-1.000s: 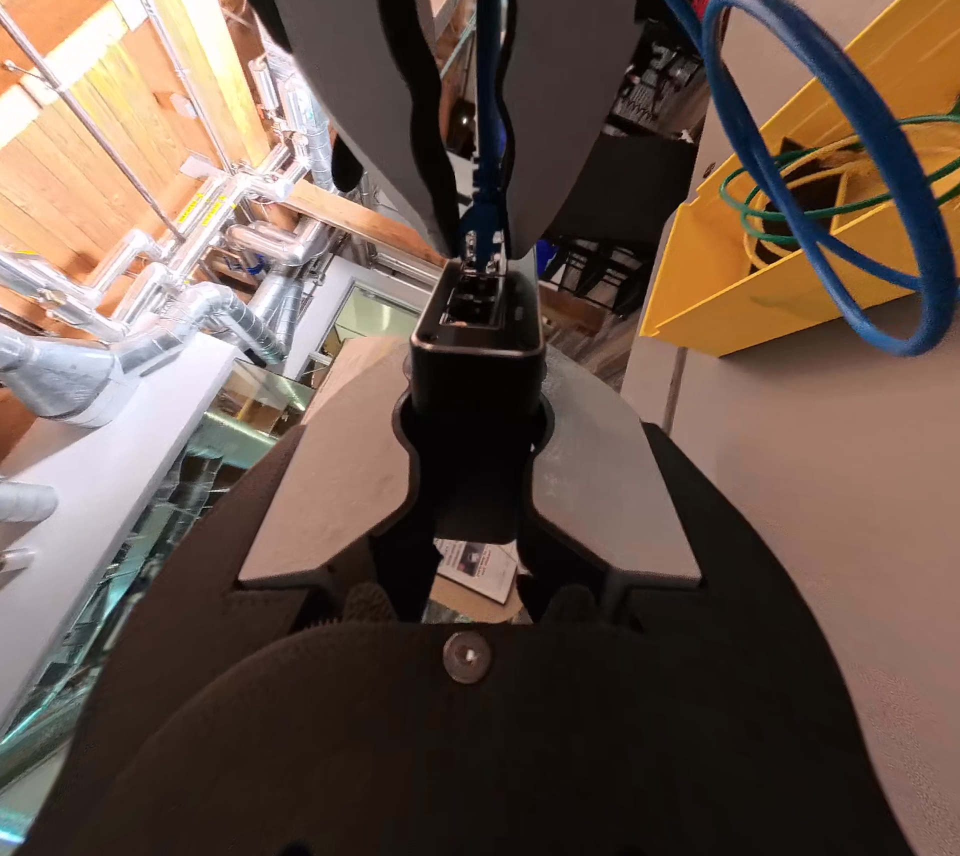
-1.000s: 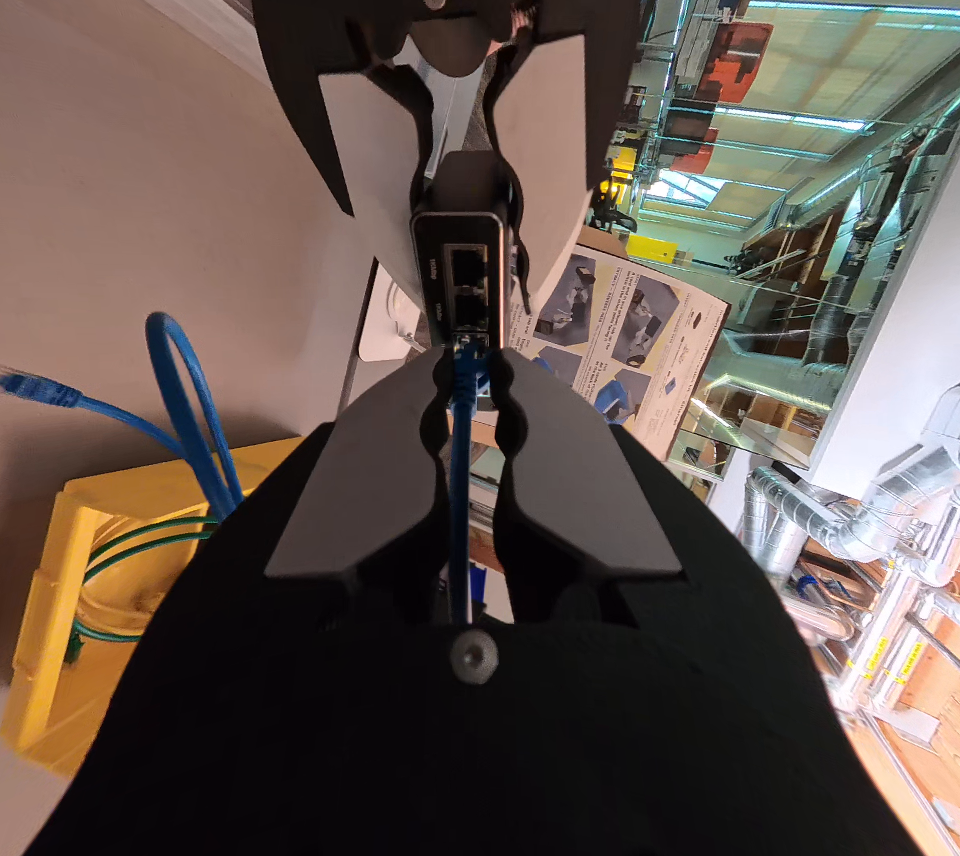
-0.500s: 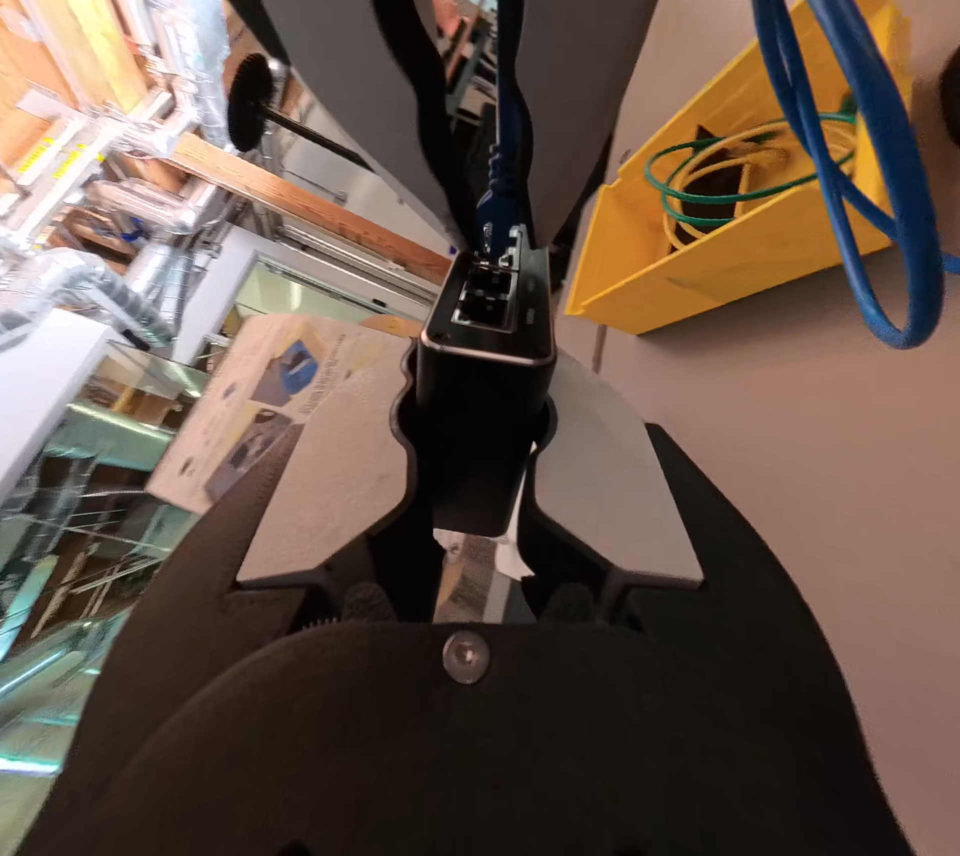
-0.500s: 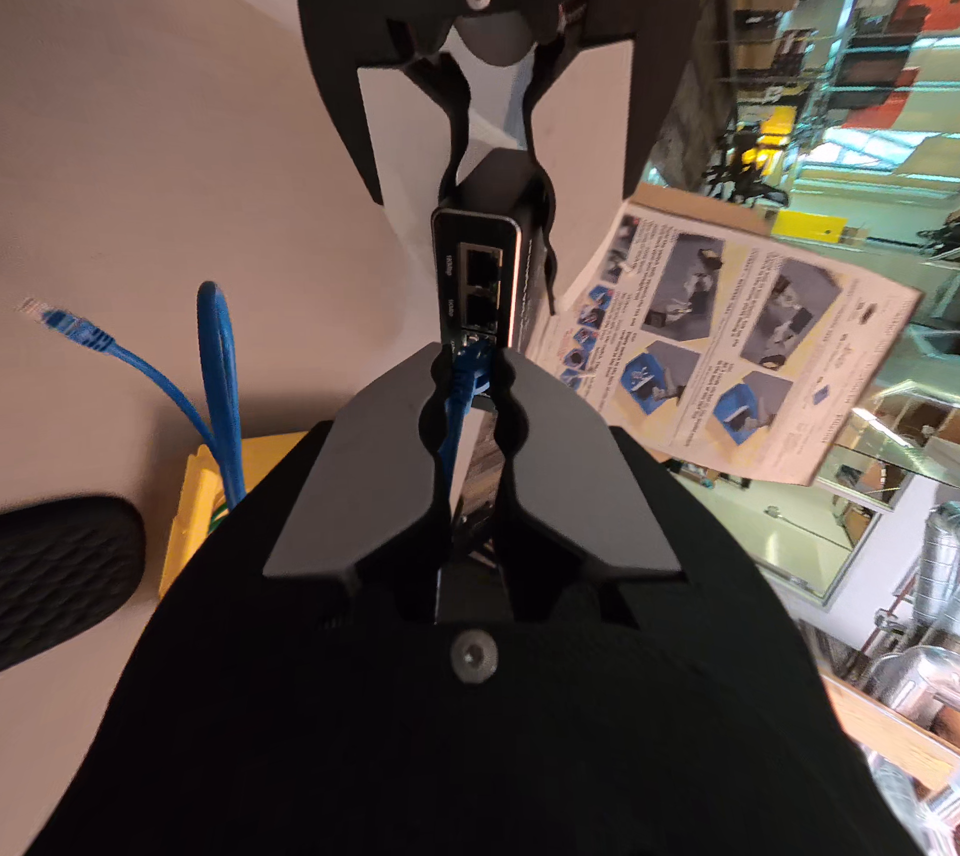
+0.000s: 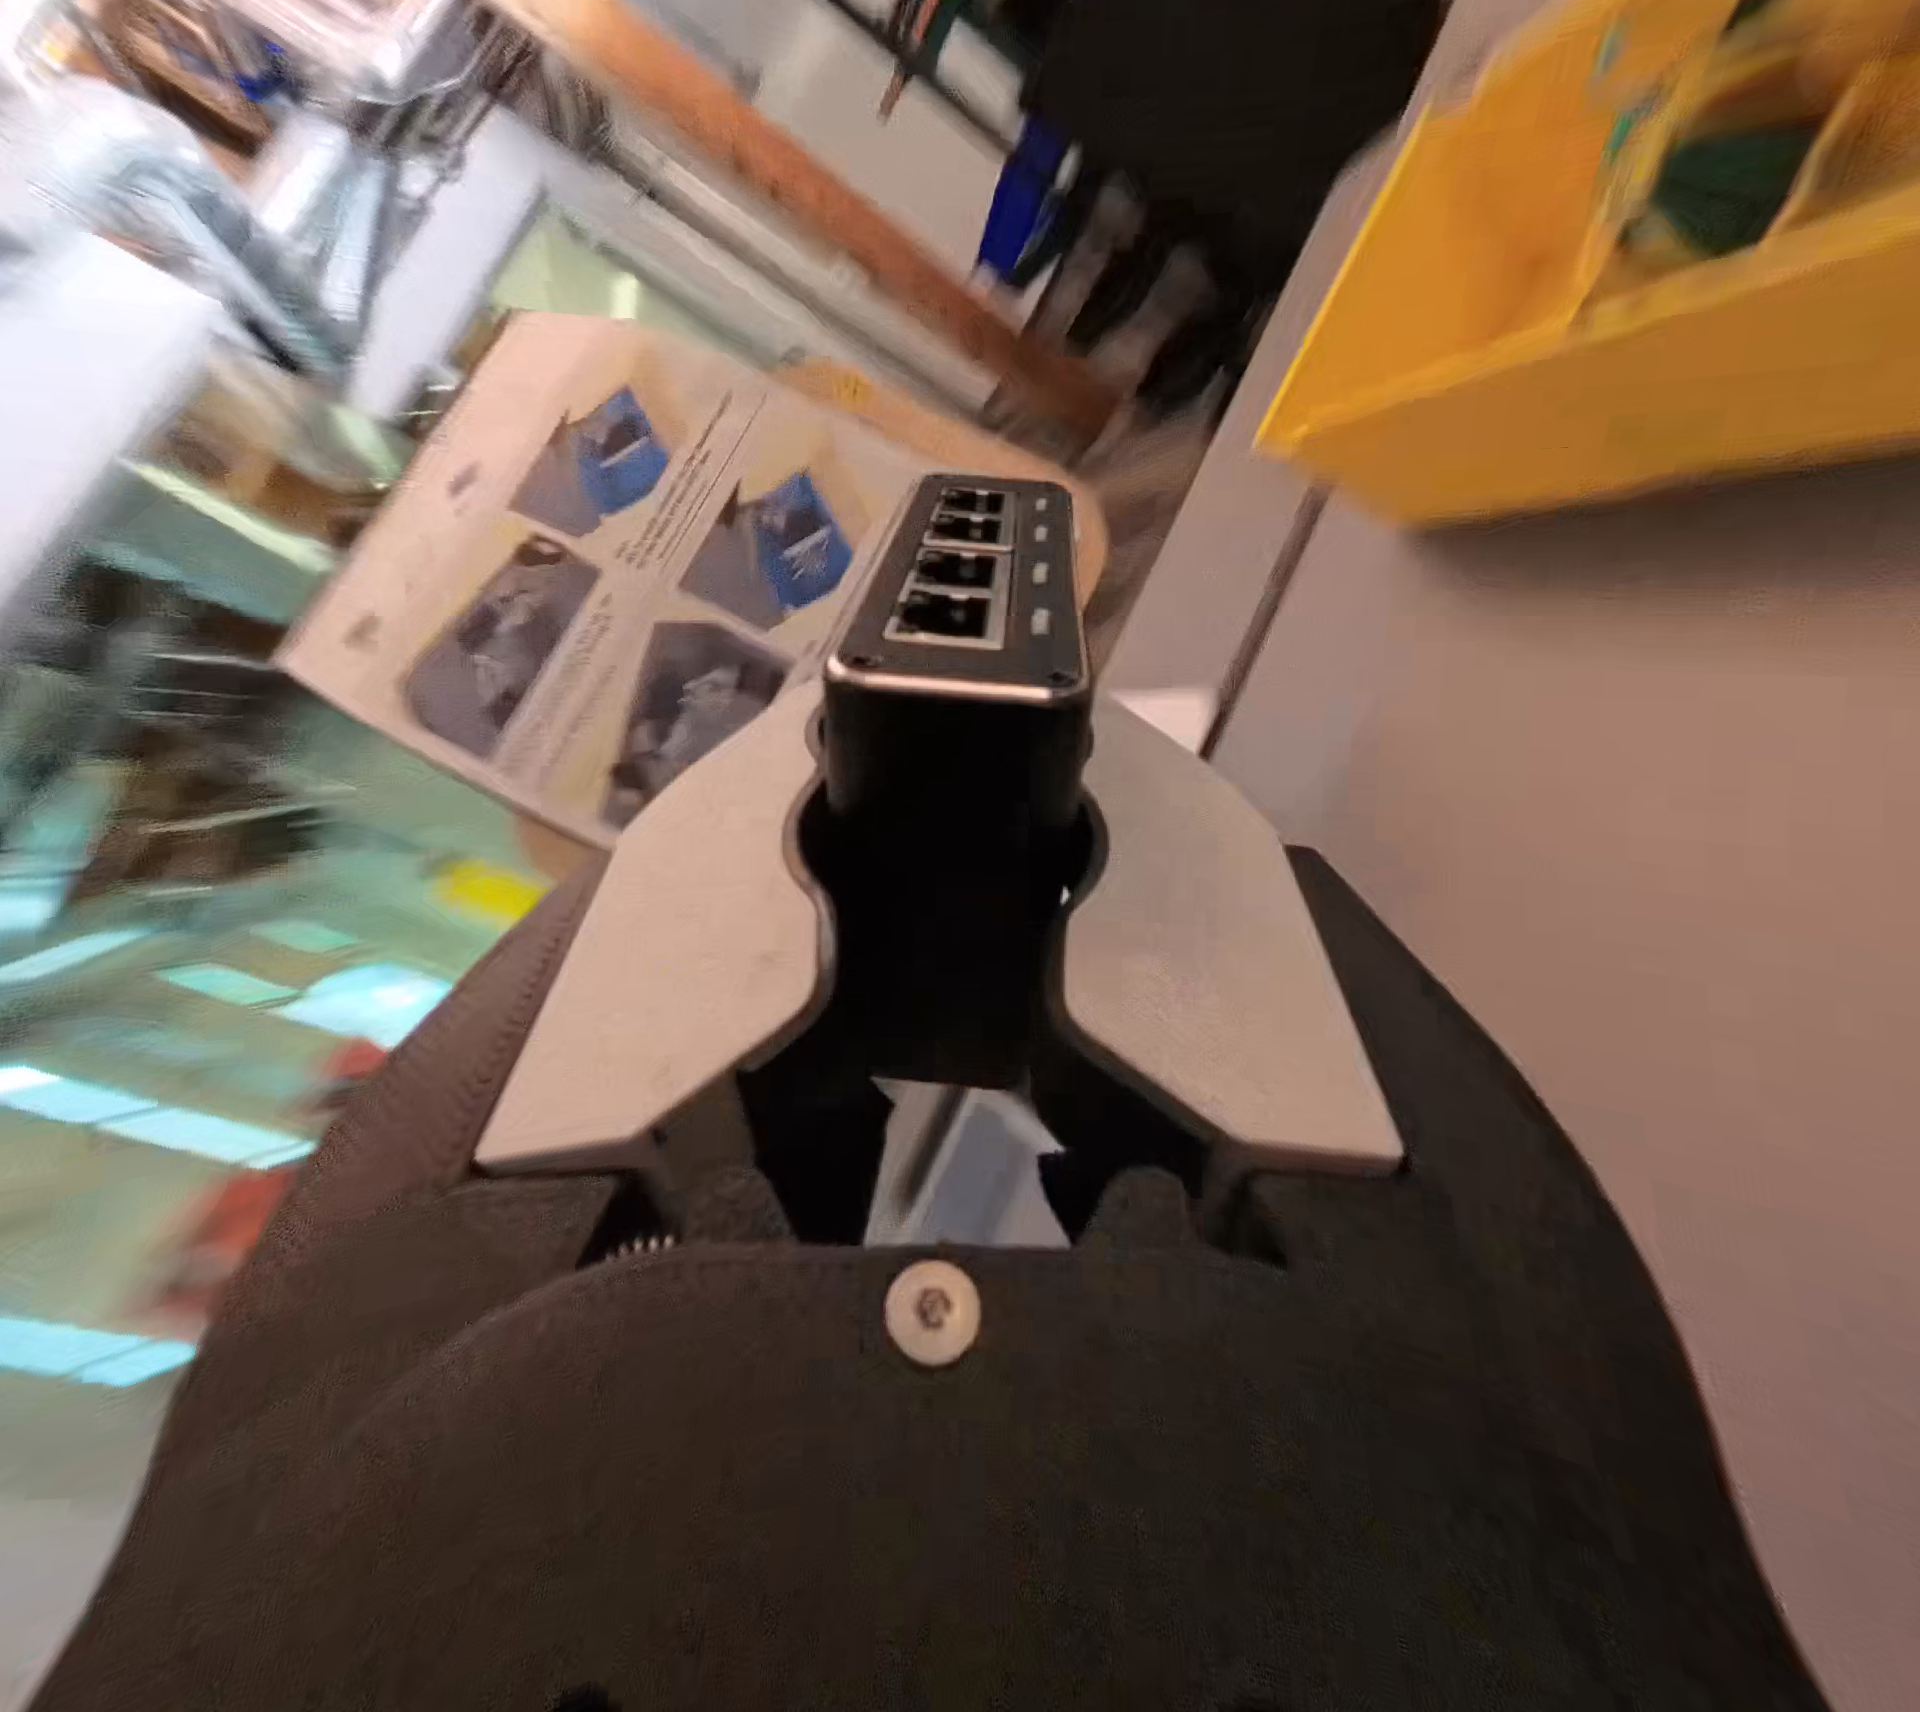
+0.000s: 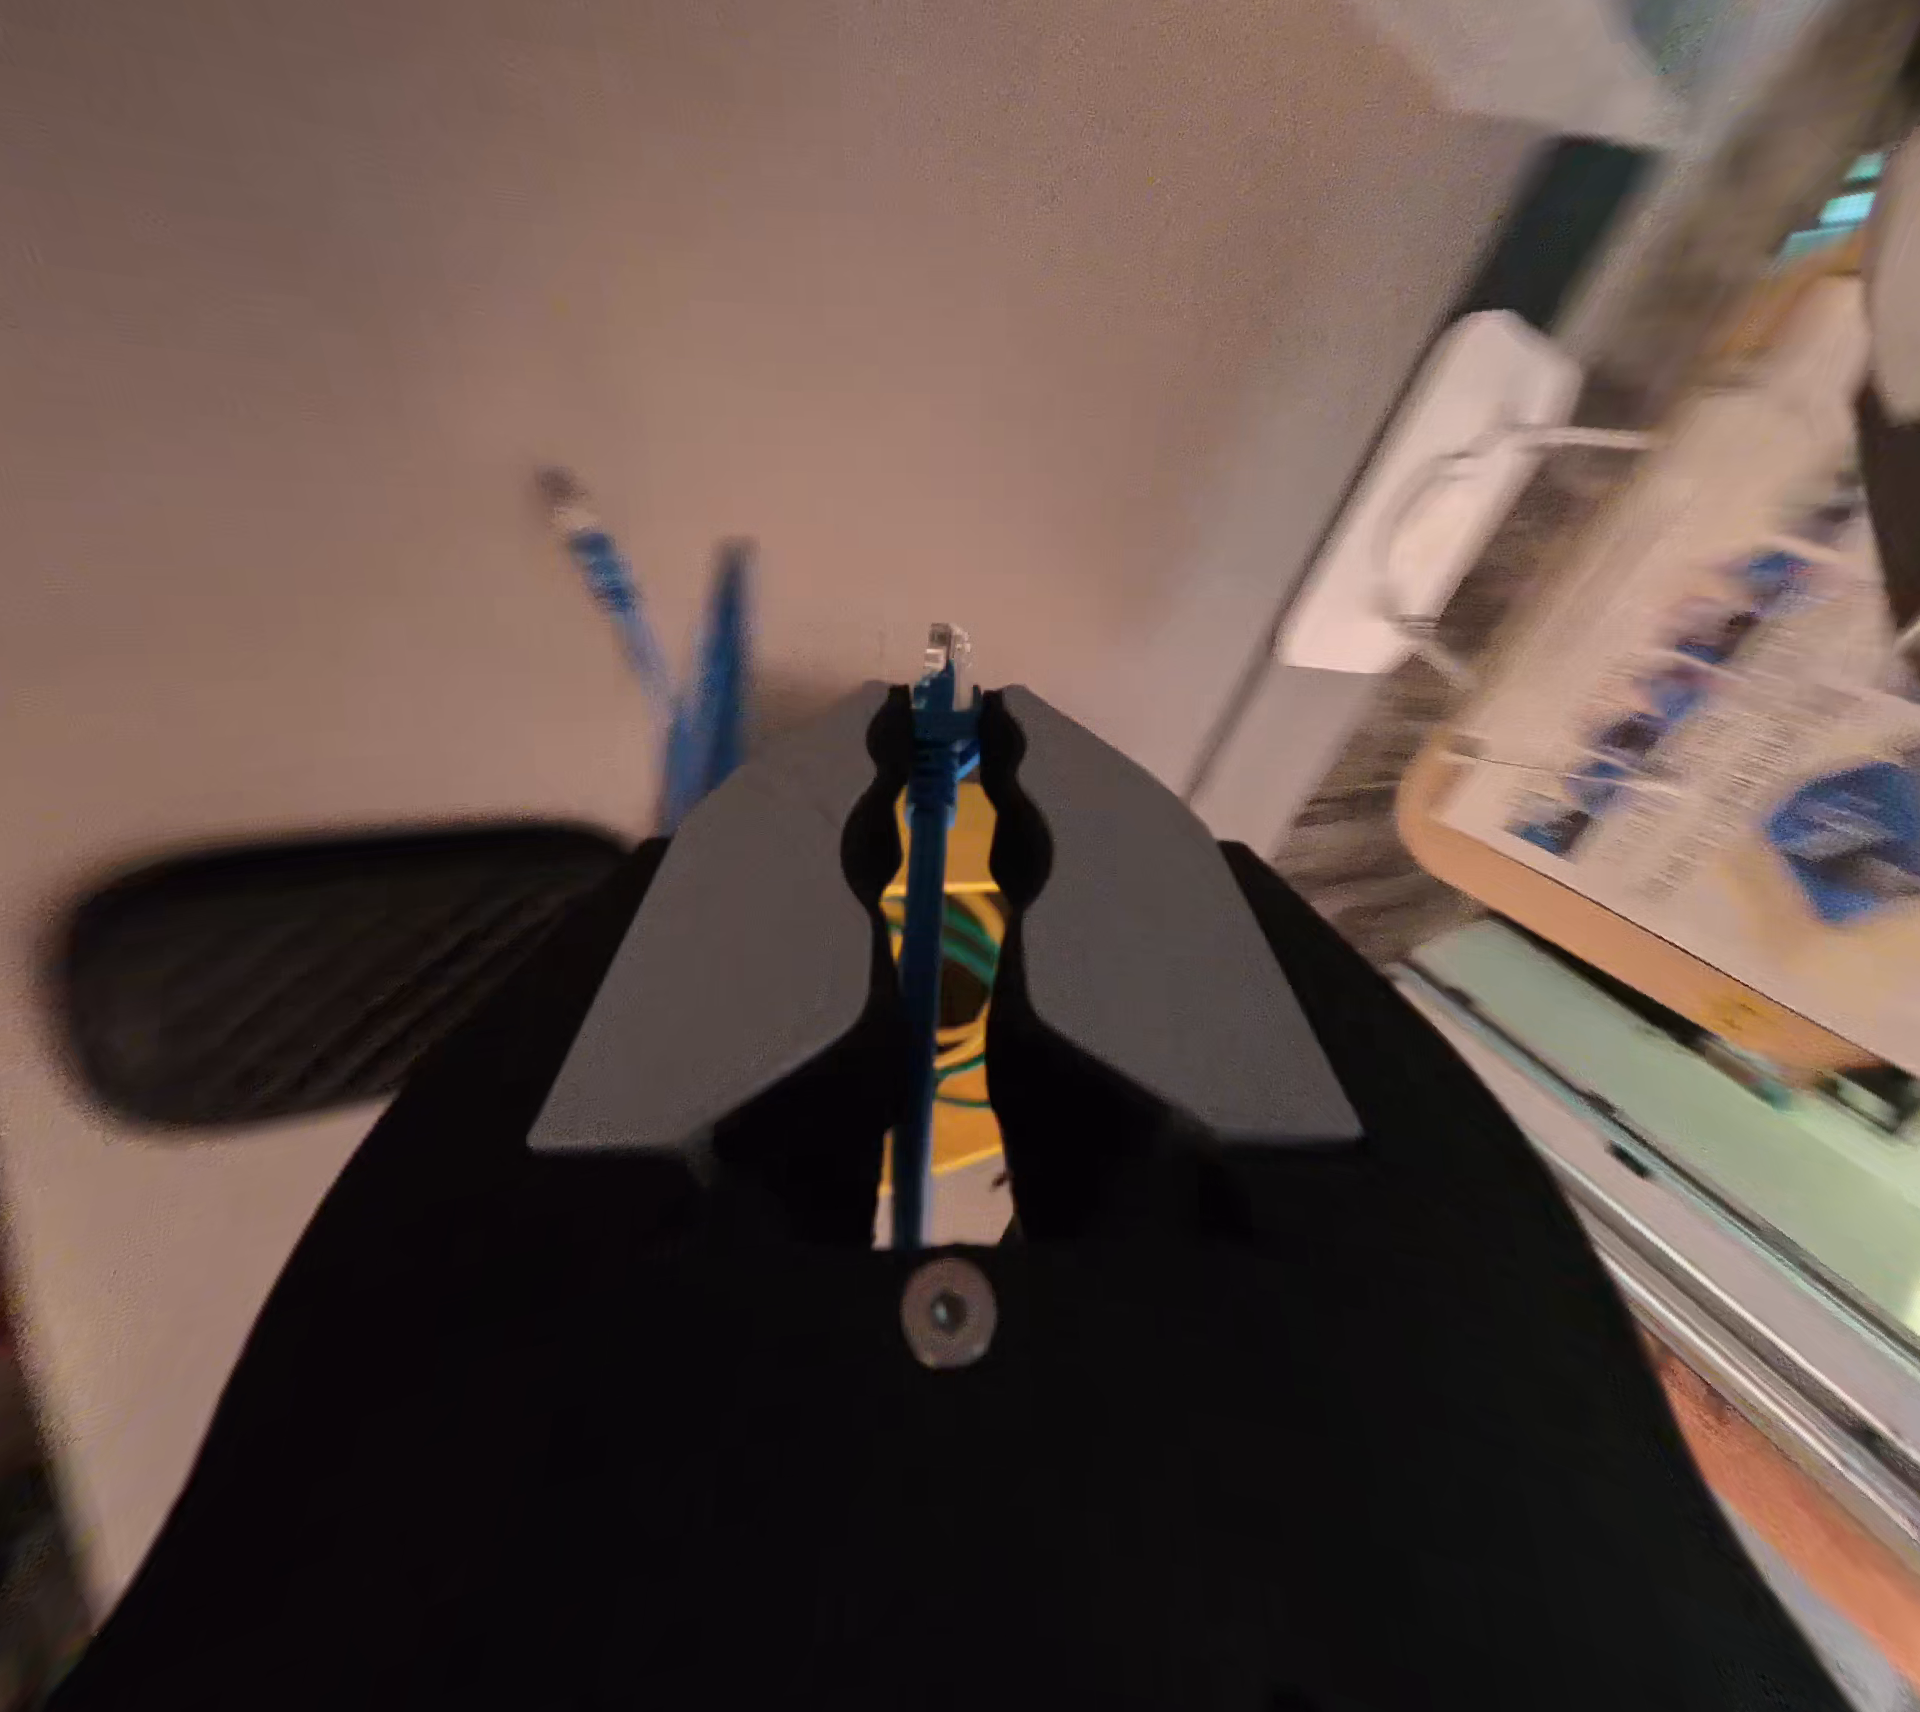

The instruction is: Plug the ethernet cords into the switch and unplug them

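We hold the black switch in the left claw, whose two fingers are pressed on its body, approx. at the middle, w/ the port face turned up and away from us; all ports we can see are empty, no plug sits in them. The right claw pinches the blue ethernet cord just behind its clear plug, which sticks out past the fingertips and is free in the air above the desk. The other end of the blue cord lies on the desk farther off. Both views are blurred, so small details, e.g. the latch tab of the plug, we cannot tell. The yellow bin w/ green cable inside stands on the desk near the switch. What can go wrong from here, in our judgement: the cord is thin and held only by pinch, so it may rotate or slip between the fingers, and then the plug will meet a port w/ wrong orientation. The switch is gripped on smooth sides, so a push from the plug may slide it backward in the claw. Also the loose part of the cord may catch on the bin or on the dark object at left and pull the plug aside.
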Demonstrator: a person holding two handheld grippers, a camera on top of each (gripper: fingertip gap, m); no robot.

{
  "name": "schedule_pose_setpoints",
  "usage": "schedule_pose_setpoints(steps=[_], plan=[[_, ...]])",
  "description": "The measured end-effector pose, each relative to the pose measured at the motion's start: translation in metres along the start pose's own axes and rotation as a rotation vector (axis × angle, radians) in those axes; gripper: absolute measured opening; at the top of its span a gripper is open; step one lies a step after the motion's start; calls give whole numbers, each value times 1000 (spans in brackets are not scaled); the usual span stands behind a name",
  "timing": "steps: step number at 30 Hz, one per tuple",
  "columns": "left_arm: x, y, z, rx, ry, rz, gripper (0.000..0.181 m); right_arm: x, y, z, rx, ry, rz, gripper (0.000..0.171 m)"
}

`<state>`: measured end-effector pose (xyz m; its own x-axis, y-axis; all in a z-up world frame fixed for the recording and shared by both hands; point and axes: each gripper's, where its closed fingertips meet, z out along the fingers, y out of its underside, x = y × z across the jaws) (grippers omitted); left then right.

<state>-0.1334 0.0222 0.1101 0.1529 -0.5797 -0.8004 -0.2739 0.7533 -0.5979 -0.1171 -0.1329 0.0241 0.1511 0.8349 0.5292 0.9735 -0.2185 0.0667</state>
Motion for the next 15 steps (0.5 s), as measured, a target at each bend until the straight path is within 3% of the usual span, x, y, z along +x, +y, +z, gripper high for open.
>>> schedule_pose_setpoints(steps=[2, 5, 11, 15], plan=[[-23, -22, -30, 198, 52, -167, 37, 18, -10, -18, 193, 103, 150, 15], [-34, -27, -46, 270, 94, -271, 37, 47, -1, -56, 311, 236, 245, 15], [-44, -44, -61, 401, 117, -393, 37, 126, 76, -143, 200, 451, 347, 15], [-42, -53, -65, 453, 173, -472, 36, 163, 144, -167, 66, 563, 451, 15]])
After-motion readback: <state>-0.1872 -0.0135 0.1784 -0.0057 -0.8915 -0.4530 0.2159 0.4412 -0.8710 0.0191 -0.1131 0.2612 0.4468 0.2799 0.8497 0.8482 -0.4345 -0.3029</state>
